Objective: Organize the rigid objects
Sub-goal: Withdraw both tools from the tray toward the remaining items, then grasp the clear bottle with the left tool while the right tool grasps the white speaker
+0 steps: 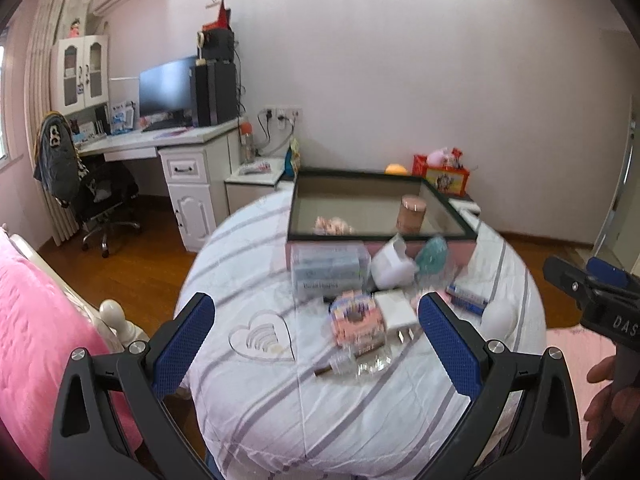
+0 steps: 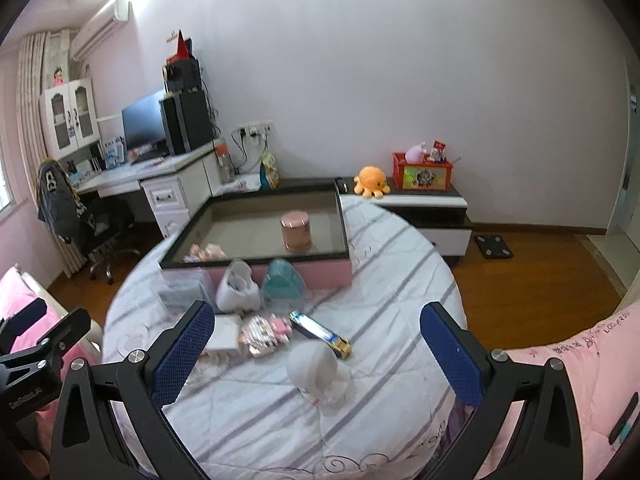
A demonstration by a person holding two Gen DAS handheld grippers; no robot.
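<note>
Here the clear item (image 1: 362,364) blurs; both grippers' jaws gape.

Matt striped cloth is seen on the bed (image 2: 400,264), glossy wood on the floor (image 2: 540,280) at three o'clock, and a shiny metallic lid on the pink jar (image 2: 296,232).

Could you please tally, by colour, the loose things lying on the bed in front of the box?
White: 3, holder, charger, round piece
Teal: 1, case
Clear: 2, boxes
Pink: 1, brick toy
Blue: 1, tube
Total: 8
</note>
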